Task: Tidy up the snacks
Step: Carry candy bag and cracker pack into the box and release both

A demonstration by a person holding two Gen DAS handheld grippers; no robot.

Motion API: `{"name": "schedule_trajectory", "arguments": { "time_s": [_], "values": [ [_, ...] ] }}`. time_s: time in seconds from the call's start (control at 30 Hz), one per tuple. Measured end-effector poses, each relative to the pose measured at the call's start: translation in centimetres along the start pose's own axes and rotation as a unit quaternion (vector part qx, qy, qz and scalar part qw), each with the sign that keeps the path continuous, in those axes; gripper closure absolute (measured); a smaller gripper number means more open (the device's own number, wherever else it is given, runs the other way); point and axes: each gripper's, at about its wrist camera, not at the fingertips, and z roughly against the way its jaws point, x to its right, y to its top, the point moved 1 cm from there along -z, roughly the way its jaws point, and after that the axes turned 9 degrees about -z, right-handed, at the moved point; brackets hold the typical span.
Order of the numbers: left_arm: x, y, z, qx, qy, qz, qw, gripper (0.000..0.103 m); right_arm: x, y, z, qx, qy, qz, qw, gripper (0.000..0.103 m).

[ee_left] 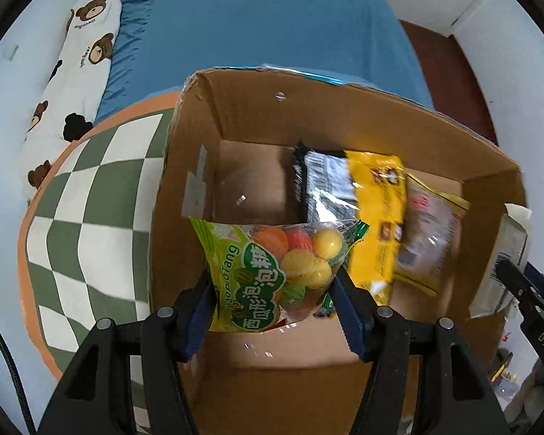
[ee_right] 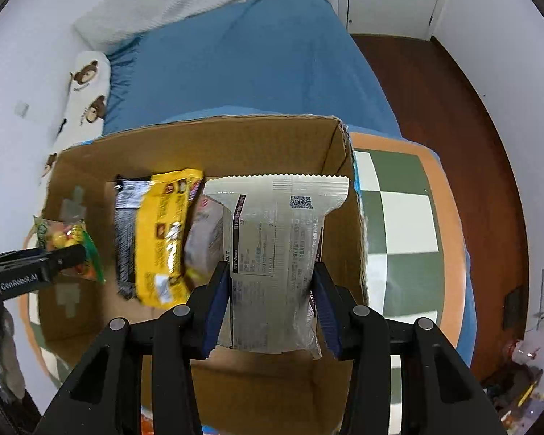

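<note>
An open cardboard box sits on a checked cushion. My left gripper is shut on a green bag of round fruit candies, held over the box's left part; the bag also shows in the right wrist view. My right gripper is shut on a white printed snack packet, held over the box's right part; its edge shows in the left wrist view. Inside the box lie a yellow packet, a black-and-silver packet and a clear packet.
The green-and-white checked cushion with an orange rim lies on a blue bed. A bear-print pillow lies along the bed's left. Dark wooden floor lies to the right.
</note>
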Motion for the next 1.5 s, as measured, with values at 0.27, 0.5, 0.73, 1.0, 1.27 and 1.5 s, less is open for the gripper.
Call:
{"name": "schedule_trajectory", "arguments": {
  "time_s": [0.27, 0.5, 0.73, 1.0, 1.27, 1.5],
  "values": [
    [-0.8, 2.3, -1.6, 0.001, 0.017, 0.004, 0.9998, 0.032, -0.4, 1.8, -3.0, -0.014, -0.026, -0.004, 1.0, 0.052],
    [-0.3, 3.1, -1.9, 0.01, 0.009, -0.002, 0.9999, 0.02, -1.3, 2.4, -4.5, -0.028, -0.037, 0.001, 0.999, 0.013],
    [0.2, 1.9, -1.2, 0.021, 0.011, -0.004, 0.9997, 0.02, -1.6, 1.7, -3.8, -0.02, -0.034, -0.003, 0.999, 0.013],
    [1.2, -2.0, 0.9, 0.058, 0.014, -0.008, 0.9982, 0.02, -1.5, -1.0, -1.8, -0.001, -0.015, -0.013, 1.0, 0.013],
    [2.6, -6.5, 4.8, 0.118, 0.025, -0.016, 0.9925, 0.02, -1.3, -4.6, 0.7, 0.034, -0.012, -0.005, 0.999, 0.013],
    [3.1, -10.0, 8.4, 0.168, 0.025, -0.019, 0.9852, 0.02, -2.0, -8.5, 4.5, 0.074, 0.002, 0.006, 0.997, 0.013]
  ]
}}
